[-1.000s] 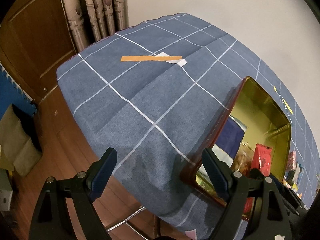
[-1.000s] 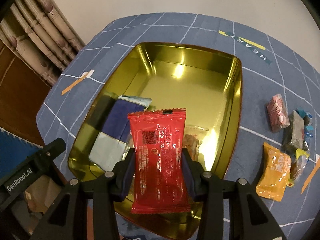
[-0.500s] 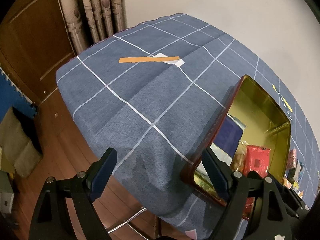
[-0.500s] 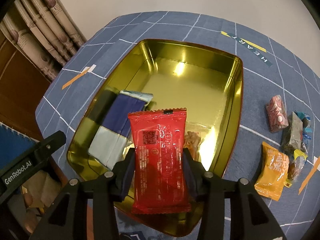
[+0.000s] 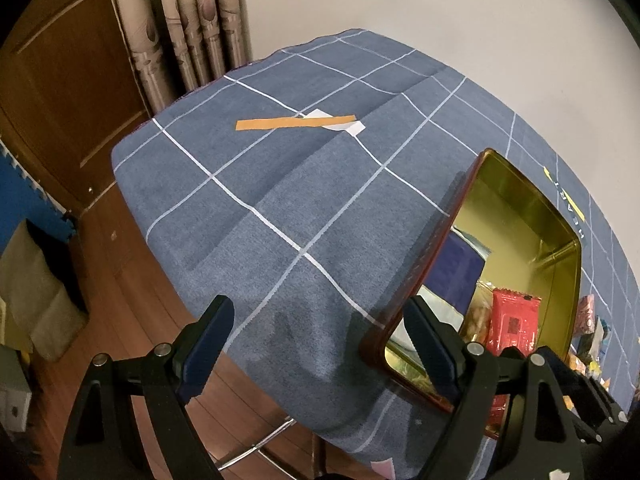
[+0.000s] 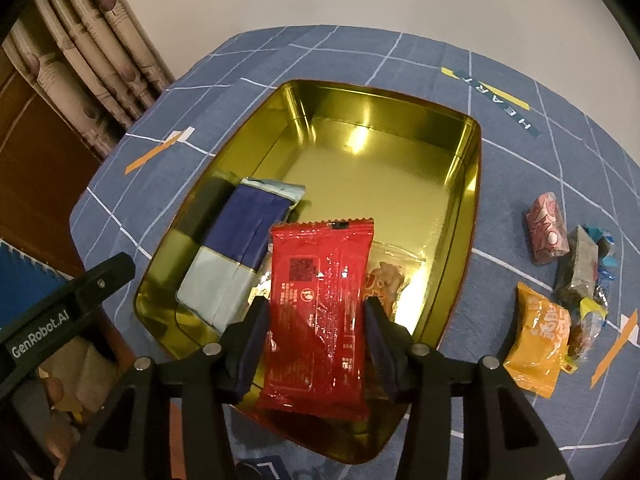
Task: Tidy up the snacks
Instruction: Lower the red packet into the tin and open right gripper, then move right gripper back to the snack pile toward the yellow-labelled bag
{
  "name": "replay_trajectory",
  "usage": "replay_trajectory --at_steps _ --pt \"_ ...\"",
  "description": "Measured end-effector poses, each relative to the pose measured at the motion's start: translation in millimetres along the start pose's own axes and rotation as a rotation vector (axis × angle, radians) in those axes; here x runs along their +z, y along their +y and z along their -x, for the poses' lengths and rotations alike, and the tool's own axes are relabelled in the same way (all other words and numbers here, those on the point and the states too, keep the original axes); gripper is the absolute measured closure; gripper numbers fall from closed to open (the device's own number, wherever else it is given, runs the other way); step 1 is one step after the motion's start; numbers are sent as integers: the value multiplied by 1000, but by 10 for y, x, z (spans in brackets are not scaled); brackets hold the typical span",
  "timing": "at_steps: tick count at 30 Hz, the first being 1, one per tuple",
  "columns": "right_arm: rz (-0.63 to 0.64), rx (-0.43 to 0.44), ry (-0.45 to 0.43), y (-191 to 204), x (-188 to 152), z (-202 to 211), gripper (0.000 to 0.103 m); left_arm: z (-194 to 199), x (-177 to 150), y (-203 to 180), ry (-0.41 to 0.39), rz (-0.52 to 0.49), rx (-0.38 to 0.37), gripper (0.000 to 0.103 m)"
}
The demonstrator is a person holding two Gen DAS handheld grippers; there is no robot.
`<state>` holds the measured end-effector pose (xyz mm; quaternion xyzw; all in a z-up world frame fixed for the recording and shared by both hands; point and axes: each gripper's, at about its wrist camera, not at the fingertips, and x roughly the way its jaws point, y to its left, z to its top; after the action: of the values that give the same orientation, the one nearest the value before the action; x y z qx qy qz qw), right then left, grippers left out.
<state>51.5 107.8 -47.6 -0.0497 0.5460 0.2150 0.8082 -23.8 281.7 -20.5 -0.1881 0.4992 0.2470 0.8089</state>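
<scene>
Eases apart around the glossy red foil snack packet (image 6: 318, 312) on the right gripper (image 6: 316, 332), jaws just widened (pads barely flanking it now), dropping it into the near end of the gold metal tin (image 6: 460, 216); left gripper (image 5: 320, 344) gapes empty over the blue checked tablecloth (image 5: 280, 200).

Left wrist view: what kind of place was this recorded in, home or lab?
Most likely a room in a home: a table under a blue checked tablecloth, patterned curtains beside a wooden door, and wood flooring. A gold tin of snacks fits that.
</scene>
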Motion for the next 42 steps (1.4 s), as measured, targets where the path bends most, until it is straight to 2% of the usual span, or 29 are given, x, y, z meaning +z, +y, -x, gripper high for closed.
replay_trajectory --at_steps 8,18,23,29,37,42 --pt "36 -36 -38 -22 -7 135 51 3 -1 -6 -2 -2 0 19" --pt "-10 -46 -103 -240 -53 356 51 10 -10 -38 -6 -18 3 19" --pt "-40 -86 -134 -414 -68 451 51 7 -10 -32 0 -16 -3 19" --pt "-98 -123 -140 -779 -146 532 51 12 -7 -43 -5 -22 0 19" --pt "-231 -221 -140 -1560 -364 610 51 14 -11 -72 -11 -42 11 19" --pt "-277 -247 -122 -1943 -544 628 51 22 -6 -72 -18 -41 20 19"
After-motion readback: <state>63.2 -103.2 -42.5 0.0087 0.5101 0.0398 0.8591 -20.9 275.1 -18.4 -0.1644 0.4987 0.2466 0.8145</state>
